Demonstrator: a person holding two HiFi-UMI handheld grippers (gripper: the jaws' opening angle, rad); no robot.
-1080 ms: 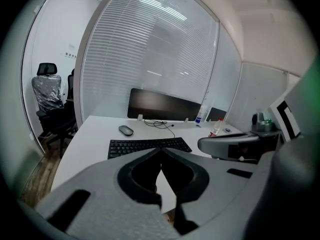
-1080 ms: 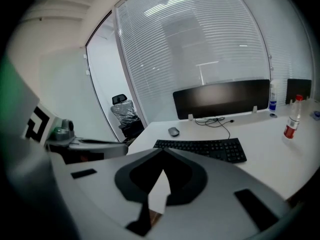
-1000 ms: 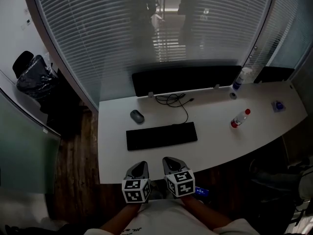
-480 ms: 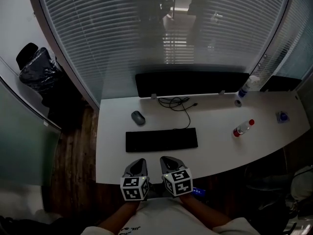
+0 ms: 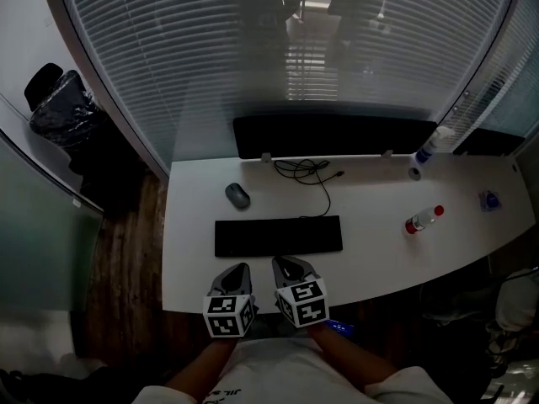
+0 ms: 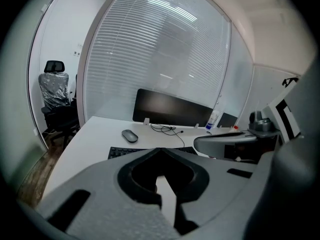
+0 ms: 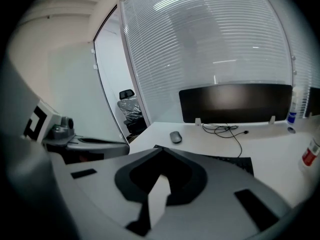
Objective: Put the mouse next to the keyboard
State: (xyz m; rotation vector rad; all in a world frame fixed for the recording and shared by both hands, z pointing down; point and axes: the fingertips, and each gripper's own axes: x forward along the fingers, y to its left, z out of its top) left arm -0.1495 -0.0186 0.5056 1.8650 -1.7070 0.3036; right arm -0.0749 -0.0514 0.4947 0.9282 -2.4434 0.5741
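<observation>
A grey mouse (image 5: pixel 237 195) lies on the white desk (image 5: pixel 370 259), behind the left end of the black keyboard (image 5: pixel 278 236) and a little apart from it. My left gripper (image 5: pixel 238 272) and right gripper (image 5: pixel 284 266) hover side by side over the desk's front edge, just in front of the keyboard. Both are shut with nothing in them. In the left gripper view the mouse (image 6: pixel 129 135) and keyboard (image 6: pixel 124 152) lie beyond the shut left gripper (image 6: pixel 160 150). In the right gripper view the mouse (image 7: pixel 175 137) lies ahead of the right gripper (image 7: pixel 161 149).
A dark monitor (image 5: pixel 337 135) stands at the back of the desk, with a black cable (image 5: pixel 313 175) looped in front of it. A red-capped bottle (image 5: pixel 424 219) lies to the right, a spray bottle (image 5: pixel 429 146) stands at the back right. An office chair (image 5: pixel 57 108) is on the left.
The head view has shifted slightly. Both grippers stay side by side at the desk's front edge. The mouse and keyboard have not moved.
</observation>
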